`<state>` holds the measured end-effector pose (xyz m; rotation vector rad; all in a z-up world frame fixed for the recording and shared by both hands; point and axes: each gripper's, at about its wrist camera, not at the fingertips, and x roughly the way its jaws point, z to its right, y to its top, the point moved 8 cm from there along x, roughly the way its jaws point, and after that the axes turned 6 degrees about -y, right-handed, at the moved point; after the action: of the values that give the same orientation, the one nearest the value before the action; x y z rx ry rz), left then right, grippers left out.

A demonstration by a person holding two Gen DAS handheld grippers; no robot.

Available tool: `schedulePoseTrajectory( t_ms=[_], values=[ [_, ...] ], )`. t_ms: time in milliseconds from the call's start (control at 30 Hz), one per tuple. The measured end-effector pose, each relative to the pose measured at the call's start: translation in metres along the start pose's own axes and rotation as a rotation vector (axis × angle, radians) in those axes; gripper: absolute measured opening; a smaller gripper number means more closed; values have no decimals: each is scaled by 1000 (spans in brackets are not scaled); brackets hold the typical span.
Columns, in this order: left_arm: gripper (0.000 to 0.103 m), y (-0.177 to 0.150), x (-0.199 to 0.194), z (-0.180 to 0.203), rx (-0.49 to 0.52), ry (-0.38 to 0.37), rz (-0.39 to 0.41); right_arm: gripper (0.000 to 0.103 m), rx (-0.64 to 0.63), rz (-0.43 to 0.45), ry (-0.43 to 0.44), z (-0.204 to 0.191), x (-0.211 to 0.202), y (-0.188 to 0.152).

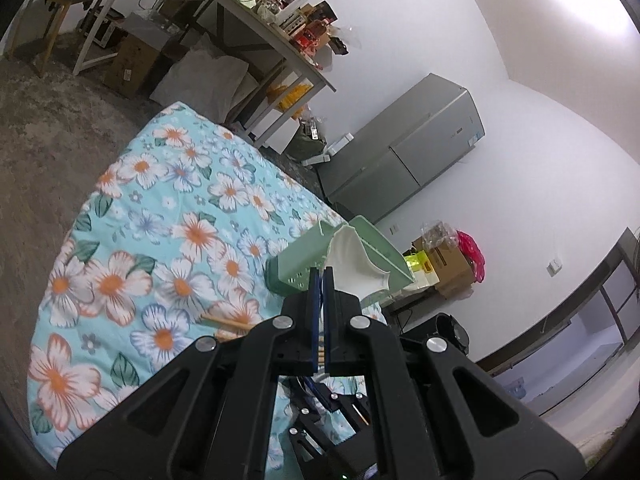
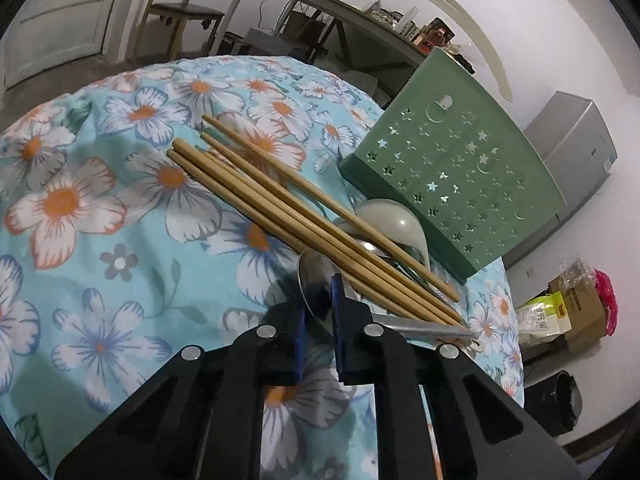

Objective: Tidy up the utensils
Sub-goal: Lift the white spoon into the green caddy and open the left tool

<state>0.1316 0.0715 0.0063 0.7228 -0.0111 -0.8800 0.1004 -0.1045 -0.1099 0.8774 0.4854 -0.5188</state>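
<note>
Pinching a white ceramic spoon (image 1: 360, 260) over the green holder (image 1: 304, 268), left tool (image 1: 319, 276) is hovering; right tool (image 2: 320, 296) is clenching the steel spoon (image 2: 320, 280) bowl, handle trailing right under chopsticks (image 2: 304, 216) on the counter (image 2: 100, 240).

A tabletop (image 2: 100, 240) carries everything, draped in a light-blue cloth (image 1: 132, 208) printed with white and orange flowers; the cloth hangs over the rounded edge; on it a bundle of wooden chopsticks (image 2: 280, 200) lies slanted, the tips crossing over a metal spoon (image 2: 316, 280) and a pale ceramic spoon (image 2: 388, 220); the two spoons lie just beside each other; a green utensil holder (image 2: 452, 160) pierced with stars stands on the cloth near the far edge, touching the pale spoon; it leans back.
</note>
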Motion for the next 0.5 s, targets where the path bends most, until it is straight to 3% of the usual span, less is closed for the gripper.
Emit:
schedulePoseTrajectory(
  t_ms=[233,500],
  values=[
    [0,18,-4,20,90,28,35,7,100,43,57,26,-27,8],
    [0,51,14,55,286,129,44,4,318,90,145,94,-58,24]
  ],
)
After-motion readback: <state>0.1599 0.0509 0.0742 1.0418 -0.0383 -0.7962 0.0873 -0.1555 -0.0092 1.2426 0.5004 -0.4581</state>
